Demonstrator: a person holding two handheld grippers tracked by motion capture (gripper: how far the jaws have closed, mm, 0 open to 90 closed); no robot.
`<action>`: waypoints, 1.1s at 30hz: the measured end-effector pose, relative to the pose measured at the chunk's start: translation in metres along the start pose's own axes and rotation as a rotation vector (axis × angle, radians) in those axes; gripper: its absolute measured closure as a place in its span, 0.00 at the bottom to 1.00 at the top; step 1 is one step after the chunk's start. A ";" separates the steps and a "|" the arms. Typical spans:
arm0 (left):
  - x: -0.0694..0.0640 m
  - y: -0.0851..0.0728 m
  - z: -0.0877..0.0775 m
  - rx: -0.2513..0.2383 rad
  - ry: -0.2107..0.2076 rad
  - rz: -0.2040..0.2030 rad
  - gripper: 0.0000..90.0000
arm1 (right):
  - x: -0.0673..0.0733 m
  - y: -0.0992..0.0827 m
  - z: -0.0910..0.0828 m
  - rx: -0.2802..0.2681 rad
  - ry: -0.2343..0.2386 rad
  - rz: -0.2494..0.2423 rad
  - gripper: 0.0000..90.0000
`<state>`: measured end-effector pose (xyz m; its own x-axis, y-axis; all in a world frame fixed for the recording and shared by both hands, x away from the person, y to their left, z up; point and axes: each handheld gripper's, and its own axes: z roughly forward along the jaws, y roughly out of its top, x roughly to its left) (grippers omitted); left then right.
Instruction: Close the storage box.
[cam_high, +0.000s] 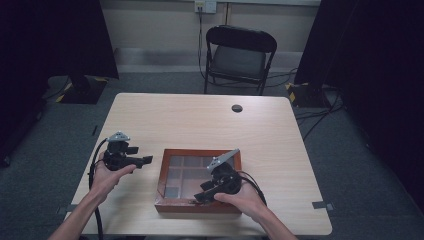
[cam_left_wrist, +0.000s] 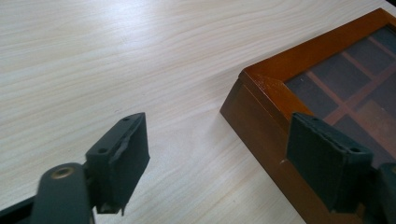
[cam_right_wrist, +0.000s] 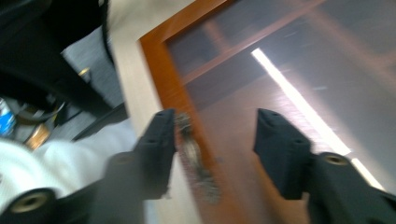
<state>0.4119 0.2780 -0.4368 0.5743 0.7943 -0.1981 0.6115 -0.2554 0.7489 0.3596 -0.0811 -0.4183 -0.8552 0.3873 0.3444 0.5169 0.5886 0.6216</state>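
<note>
1. Box (cam_high: 172, 199): wooden, glass lid, closed, flat on bench (cam_high: 200, 120). Sits directly under R tongs (cam_high: 204, 195) and just to the inner side of L tongs (cam_high: 146, 161).
2. R tongs: over the box's near edge, nearer of the two. Jaws part-open, straddling the near frame rail by a small metal fitting (cam_right_wrist: 194, 154), prob. the clasp; pads not seen pressing on it. View is blurred, so contact unclear.
3. L tongs: jaws apart, nothing between, hovering above bench beside the box's left wall; box corner (cam_left_wrist: 254, 77) lies ahead and to one side.
4. Box is about square; no clear long axis. Near rail runs across R tongs.
5. Judgement: next move likely works the clasp/lid from the near edge w/ R tongs.
6. Count: 1 box, 2 tongs, 1 chair (cam_high: 240, 57) beyond bench.
</note>
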 end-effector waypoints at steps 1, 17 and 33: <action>-0.001 0.000 0.001 0.002 -0.005 -0.002 0.22 | -0.002 0.000 -0.004 -0.008 -0.023 0.003 0.48; -0.002 0.000 0.007 0.060 0.024 0.000 0.25 | -0.074 -0.047 -0.084 -0.195 -0.468 0.278 0.19; 0.018 -0.017 0.030 0.189 0.110 0.005 0.26 | -0.136 -0.113 -0.076 -0.059 -0.754 0.479 0.16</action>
<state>0.4285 0.2797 -0.4720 0.5212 0.8454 -0.1164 0.7058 -0.3503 0.6157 0.4149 -0.2541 -0.4815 -0.2856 0.9577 0.0356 0.7915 0.2148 0.5722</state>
